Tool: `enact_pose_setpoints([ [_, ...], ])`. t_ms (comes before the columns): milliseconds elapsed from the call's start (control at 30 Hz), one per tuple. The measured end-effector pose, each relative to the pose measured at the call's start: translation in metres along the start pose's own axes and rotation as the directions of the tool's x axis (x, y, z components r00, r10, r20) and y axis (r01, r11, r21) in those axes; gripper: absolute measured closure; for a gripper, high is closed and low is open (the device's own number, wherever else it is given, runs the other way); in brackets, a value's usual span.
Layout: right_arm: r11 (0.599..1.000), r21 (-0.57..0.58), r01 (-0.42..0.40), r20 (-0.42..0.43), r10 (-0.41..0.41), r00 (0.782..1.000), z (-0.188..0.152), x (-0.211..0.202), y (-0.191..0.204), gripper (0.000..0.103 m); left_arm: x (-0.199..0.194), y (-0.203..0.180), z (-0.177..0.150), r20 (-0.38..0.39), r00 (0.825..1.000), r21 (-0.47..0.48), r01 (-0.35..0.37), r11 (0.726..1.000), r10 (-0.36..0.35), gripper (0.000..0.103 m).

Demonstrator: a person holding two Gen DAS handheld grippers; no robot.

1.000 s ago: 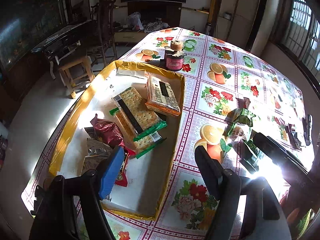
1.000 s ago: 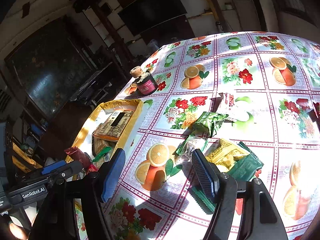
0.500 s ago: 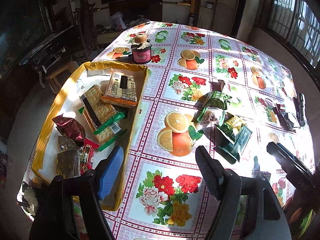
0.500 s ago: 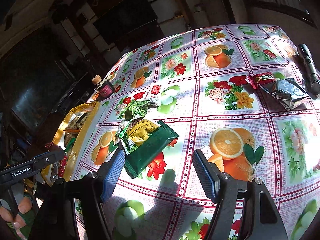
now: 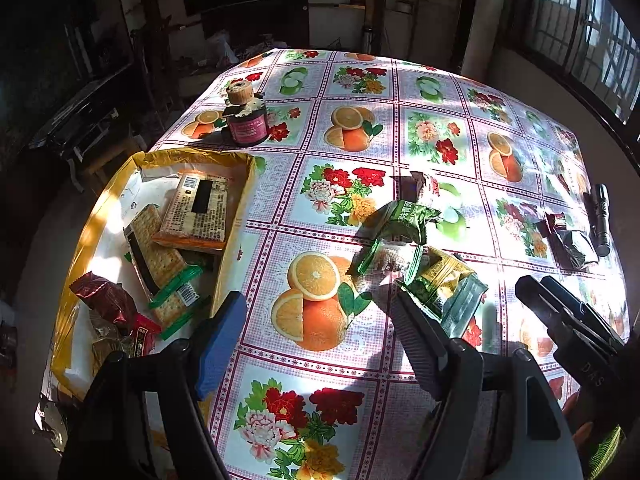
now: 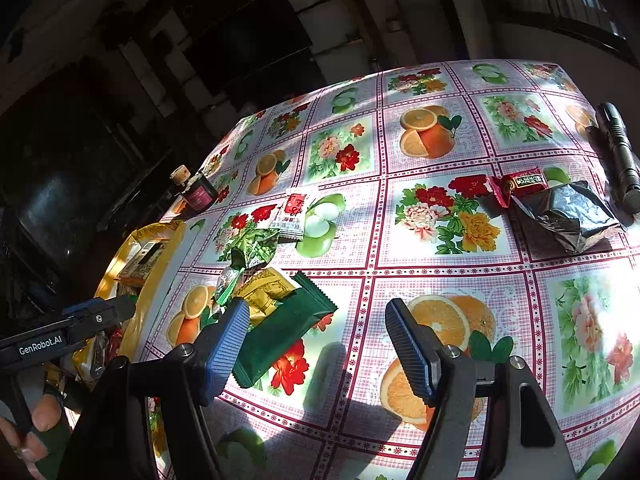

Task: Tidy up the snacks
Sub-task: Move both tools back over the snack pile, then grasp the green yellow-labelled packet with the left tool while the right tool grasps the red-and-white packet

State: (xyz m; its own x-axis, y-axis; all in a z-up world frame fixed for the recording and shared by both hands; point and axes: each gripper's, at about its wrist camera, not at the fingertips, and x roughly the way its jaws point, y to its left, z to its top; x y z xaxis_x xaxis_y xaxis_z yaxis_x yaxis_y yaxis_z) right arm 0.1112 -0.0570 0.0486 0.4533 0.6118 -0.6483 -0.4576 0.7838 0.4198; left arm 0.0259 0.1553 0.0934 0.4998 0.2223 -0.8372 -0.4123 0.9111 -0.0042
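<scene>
Both hand-held grippers, left (image 5: pixel 316 340) and right (image 6: pixel 316 348), are hovering released; the dark green packet (image 6: pixel 286 334) just beside the right one's left finger looks light, crinkly and slippery, best pinched across its flat middle.

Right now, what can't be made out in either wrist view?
- Print on the silver packet, right wrist view: none shows on the crumpled foil.
- Tray near corner, left wrist view: hidden behind the left hand-held gripper.
- Jar label: too small.
</scene>
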Motion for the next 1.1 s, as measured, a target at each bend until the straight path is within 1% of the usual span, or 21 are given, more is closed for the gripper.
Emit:
enact_pose_setpoints([
  [100, 1.000, 0.001, -0.021, -0.013, 0.021, 1.000, 0.022, 0.021, 0.005, 0.030, 0.012, -0.009, 0.010, -0.010, 1.000, 0.008, 0.007, 1.000, -0.007, 0.029],
  [200, 0.999, -0.031, -0.016, -0.036, 0.015, 0.999, 0.043, 0.049, 0.018, 0.030, 0.026, -0.013, 0.019, -0.032, 0.999, 0.009, 0.023, 1.000, -0.023, 0.029],
  [300, 0.998, -0.060, -0.013, -0.081, 0.008, 0.997, 0.058, 0.079, 0.030, 0.031, 0.041, -0.015, 0.029, -0.058, 0.997, 0.002, 0.041, 0.999, -0.041, 0.029],
  [367, 0.998, -0.069, 0.014, -0.103, -0.021, 0.994, 0.065, 0.099, 0.033, 0.032, 0.050, -0.015, 0.037, -0.069, 0.995, -0.009, 0.068, 0.998, -0.068, 0.029],
  [433, 0.998, -0.063, 0.017, -0.135, -0.026, 0.990, 0.070, 0.116, 0.031, 0.034, 0.057, -0.019, 0.043, -0.073, 0.994, 0.006, 0.078, 0.997, -0.078, 0.029],
  [500, 0.996, -0.083, 0.033, -0.156, -0.046, 0.987, 0.073, 0.129, 0.030, 0.038, 0.062, -0.025, 0.049, -0.074, 0.995, 0.030, 0.077, 0.997, -0.074, 0.029],
  [533, 0.994, -0.098, 0.037, -0.165, -0.053, 0.985, 0.073, 0.134, 0.029, 0.044, 0.066, -0.029, 0.051, -0.077, 0.995, 0.042, 0.073, 0.996, -0.070, 0.029],
  [567, 0.994, -0.106, 0.036, -0.178, -0.054, 0.983, 0.073, 0.139, 0.027, 0.059, 0.070, -0.033, 0.052, -0.085, 0.995, 0.056, 0.064, 0.996, -0.059, 0.029],
  [600, 0.994, -0.107, 0.031, -0.176, -0.050, 0.983, 0.072, 0.140, 0.024, 0.069, 0.074, -0.037, 0.054, -0.090, 0.994, 0.066, 0.064, 0.996, -0.058, 0.029],
  [633, 0.994, -0.106, 0.027, -0.169, -0.045, 0.985, 0.072, 0.137, 0.021, 0.074, 0.079, -0.040, 0.055, -0.097, 0.993, 0.071, 0.071, 0.995, -0.064, 0.029],
  [667, 0.995, -0.098, 0.022, -0.163, -0.038, 0.986, 0.071, 0.133, 0.016, 0.076, 0.083, -0.043, 0.055, -0.103, 0.993, 0.077, 0.073, 0.994, -0.065, 0.029],
  [767, 0.998, -0.067, 0.021, -0.125, -0.029, 0.992, 0.071, 0.114, -0.001, 0.078, 0.096, -0.052, 0.058, -0.118, 0.991, 0.092, 0.075, 0.993, -0.064, 0.029],
  [900, 1.000, -0.018, 0.009, -0.066, -0.010, 0.998, 0.072, 0.079, -0.021, 0.077, 0.112, -0.063, 0.060, -0.135, 0.988, 0.101, 0.084, 0.991, -0.070, 0.029],
  [1000, 1.000, 0.008, -0.010, -0.028, 0.010, 1.000, 0.069, 0.054, -0.029, 0.077, 0.126, -0.068, 0.061, -0.165, 0.982, 0.093, 0.105, 0.990, -0.088, 0.029],
  [1033, 1.000, 0.014, -0.013, -0.018, 0.013, 1.000, 0.068, 0.047, -0.030, 0.077, 0.131, -0.069, 0.061, -0.178, 0.980, 0.084, 0.109, 0.991, -0.092, 0.033],
  [1067, 1.000, 0.018, -0.018, -0.012, 0.018, 1.000, 0.066, 0.042, -0.031, 0.077, 0.131, -0.070, 0.061, -0.160, 0.983, 0.079, 0.100, 0.992, -0.087, 0.034],
  [1100, 1.000, 0.019, -0.021, -0.008, 0.021, 1.000, 0.064, 0.037, -0.031, 0.077, 0.130, -0.071, 0.061, -0.149, 0.985, 0.077, 0.103, 0.992, -0.090, 0.046],
])
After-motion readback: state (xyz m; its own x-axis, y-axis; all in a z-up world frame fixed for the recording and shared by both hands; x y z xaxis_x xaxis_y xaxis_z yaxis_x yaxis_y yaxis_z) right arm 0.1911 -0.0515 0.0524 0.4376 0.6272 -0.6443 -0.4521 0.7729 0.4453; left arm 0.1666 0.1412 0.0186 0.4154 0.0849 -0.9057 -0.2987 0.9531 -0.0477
